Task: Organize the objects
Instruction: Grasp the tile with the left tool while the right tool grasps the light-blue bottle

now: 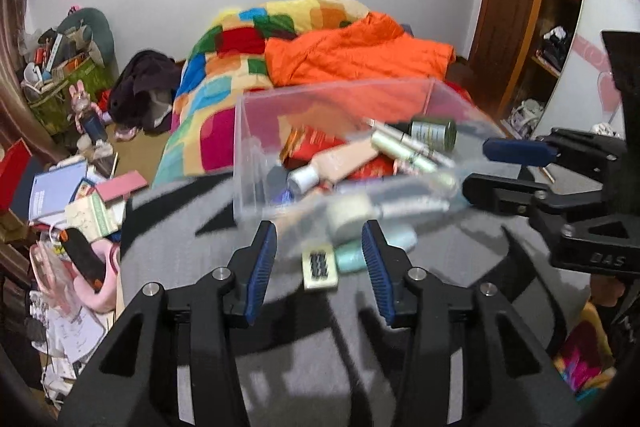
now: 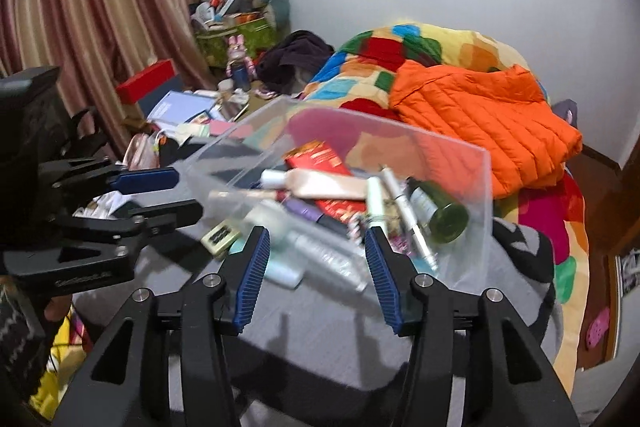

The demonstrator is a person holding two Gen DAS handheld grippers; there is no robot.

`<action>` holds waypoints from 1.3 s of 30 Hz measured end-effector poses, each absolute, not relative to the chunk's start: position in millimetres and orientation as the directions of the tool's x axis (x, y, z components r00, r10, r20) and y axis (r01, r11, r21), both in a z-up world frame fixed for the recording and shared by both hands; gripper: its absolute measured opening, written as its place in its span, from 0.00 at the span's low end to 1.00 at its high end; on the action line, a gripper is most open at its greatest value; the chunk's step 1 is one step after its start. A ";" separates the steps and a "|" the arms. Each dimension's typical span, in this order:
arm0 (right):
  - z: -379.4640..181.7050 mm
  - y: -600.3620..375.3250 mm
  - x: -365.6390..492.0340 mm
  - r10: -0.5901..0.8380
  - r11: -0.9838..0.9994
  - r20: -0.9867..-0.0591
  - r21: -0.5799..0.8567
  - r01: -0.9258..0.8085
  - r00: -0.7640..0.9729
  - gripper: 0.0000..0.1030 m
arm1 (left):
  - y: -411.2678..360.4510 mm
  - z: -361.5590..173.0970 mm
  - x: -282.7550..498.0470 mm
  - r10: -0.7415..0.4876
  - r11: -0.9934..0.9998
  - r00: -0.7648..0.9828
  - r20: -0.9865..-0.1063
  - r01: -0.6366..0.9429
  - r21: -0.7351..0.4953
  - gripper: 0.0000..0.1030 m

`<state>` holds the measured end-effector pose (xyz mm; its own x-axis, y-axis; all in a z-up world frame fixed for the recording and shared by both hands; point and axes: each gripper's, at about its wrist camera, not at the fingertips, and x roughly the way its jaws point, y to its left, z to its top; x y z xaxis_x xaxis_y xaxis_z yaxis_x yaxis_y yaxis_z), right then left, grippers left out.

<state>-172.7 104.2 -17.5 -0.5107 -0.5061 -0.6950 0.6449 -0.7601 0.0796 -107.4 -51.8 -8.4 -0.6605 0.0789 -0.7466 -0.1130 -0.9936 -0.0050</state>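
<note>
Behind everything, at twelve o'clock, patchwork quilt (image 2: 436, 55) with orange jacket (image 2: 480, 123) heaped on top. In front, grey-and-black blanket (image 1: 320, 355) carrying clear plastic box (image 1: 256, 131) — tipped, crammed with cosmetics: red packet (image 2: 320, 157), beige tube (image 2: 320, 183), dark green bottle (image 2: 440, 211) at three o'clock of the pile, slim white pens, all blurred. Just outside the box at six o'clock, pale aqua tube (image 1: 356, 255) and cream eyelash case (image 1: 319, 265) lying on the blanket. Left gripper (image 1: 320, 259) spread wide, nothing between the blue pads (image 1: 260, 267), hovering over the eyelash case. Right gripper (image 2: 316, 267) likewise spread, empty — aimed at the box's near wall.
</note>
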 end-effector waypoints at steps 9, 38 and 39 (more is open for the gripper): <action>-60.7 74.6 -166.0 -0.464 -0.712 -0.779 0.046 0.700 -0.421 0.45 | -60.6 -55.5 -120.2 0.099 -0.993 -0.532 -0.841 -0.111 -0.046 0.43; -91.3 22.0 -169.6 -0.443 -0.622 -0.839 0.034 0.782 -0.316 0.40 | -78.2 -61.6 -85.1 0.099 -0.991 -0.510 -0.855 -0.130 -0.037 0.26; -91.6 22.8 -170.6 -0.450 -0.625 -0.839 0.051 0.779 -0.306 0.31 | -76.9 -61.7 -85.5 0.096 -0.991 -0.513 -0.853 -0.132 -0.032 0.27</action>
